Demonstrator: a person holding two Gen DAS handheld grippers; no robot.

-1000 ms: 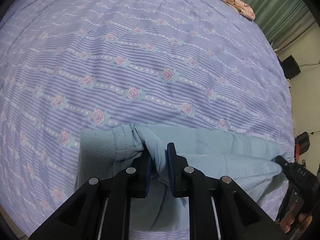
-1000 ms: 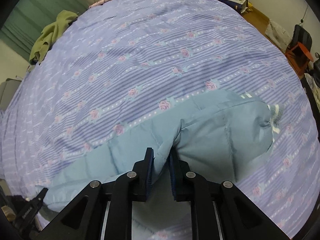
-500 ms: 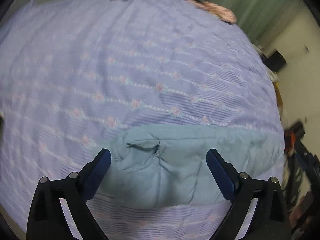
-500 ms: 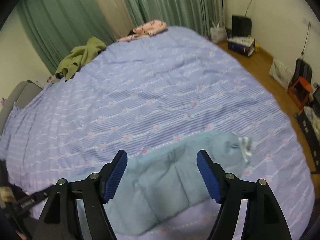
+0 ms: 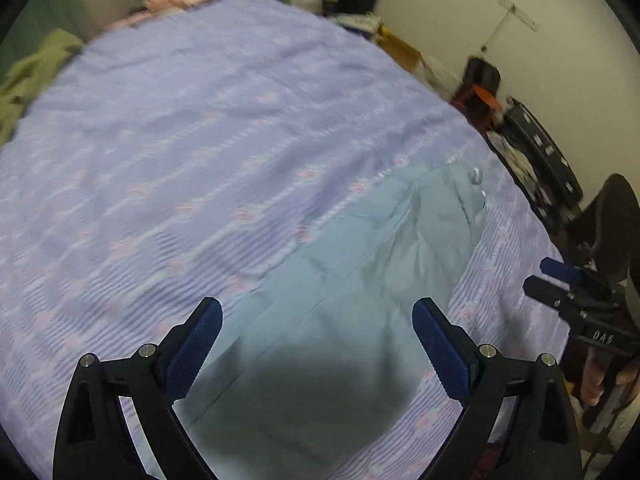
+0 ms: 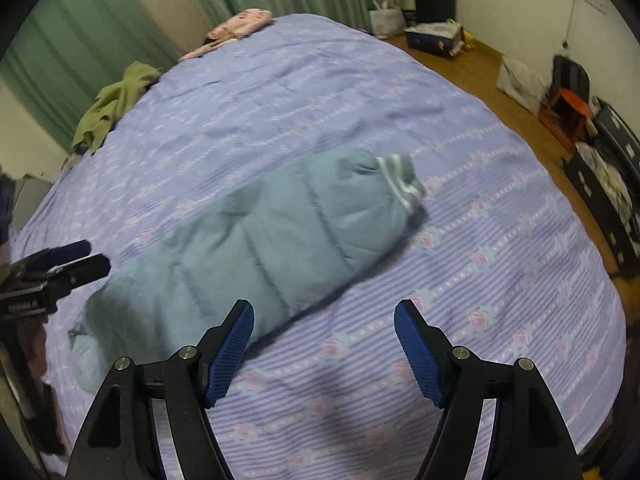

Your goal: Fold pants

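Observation:
Light blue quilted pants lie folded in a long bundle on the purple flowered bedsheet, with a white-striped cuff at their far right end. My right gripper hangs open above the sheet, just in front of the bundle, with nothing between its blue pads. In the left wrist view the pants look blurred, and my left gripper is open wide above their near end, holding nothing. Each gripper shows at the edge of the other's view: the right gripper and the left gripper.
A green garment and a pink garment lie at the bed's far edge, by green curtains. Past the bed's right edge, on a wooden floor, stand a red stool, bags and black boxes.
Both grippers were shut on folds of the pants; they have let go, opened wide and pulled up and back. The left view has also rolled, and the pants now lie flat.

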